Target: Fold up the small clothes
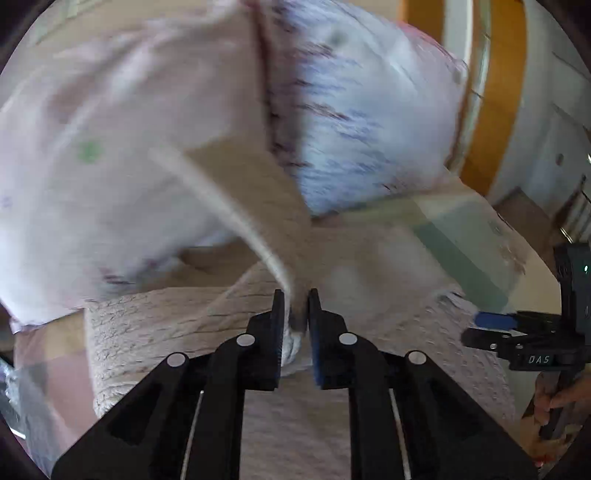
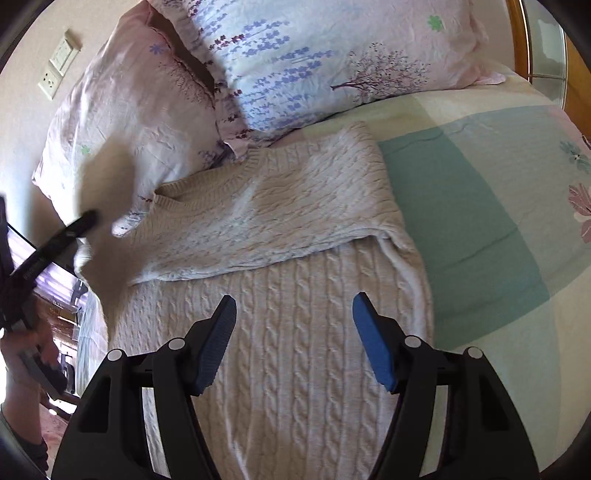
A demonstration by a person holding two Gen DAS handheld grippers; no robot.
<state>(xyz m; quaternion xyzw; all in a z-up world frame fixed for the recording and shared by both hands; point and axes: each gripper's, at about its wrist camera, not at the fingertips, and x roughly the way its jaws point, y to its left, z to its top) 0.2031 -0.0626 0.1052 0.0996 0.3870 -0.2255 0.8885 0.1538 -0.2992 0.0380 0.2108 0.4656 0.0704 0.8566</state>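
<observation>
A cream cable-knit sweater (image 2: 280, 258) lies on the bed, its upper part folded across the body. My left gripper (image 1: 295, 306) is shut on a bunch of the sweater's knit (image 1: 291, 339) and holds a raised, blurred flap of it (image 1: 240, 184). The left gripper also shows at the left edge of the right wrist view (image 2: 77, 225), next to that blurred flap. My right gripper (image 2: 293, 314) is open and empty above the sweater's lower body. It also shows at the right edge of the left wrist view (image 1: 495, 321).
Two floral pillows (image 2: 314, 62) (image 2: 122, 122) lie at the head of the bed, touching the sweater's collar end. A green and cream checked bedsheet (image 2: 480, 229) lies to the right. A wooden bed frame (image 2: 517, 33) and wall sockets (image 2: 59, 70) are behind.
</observation>
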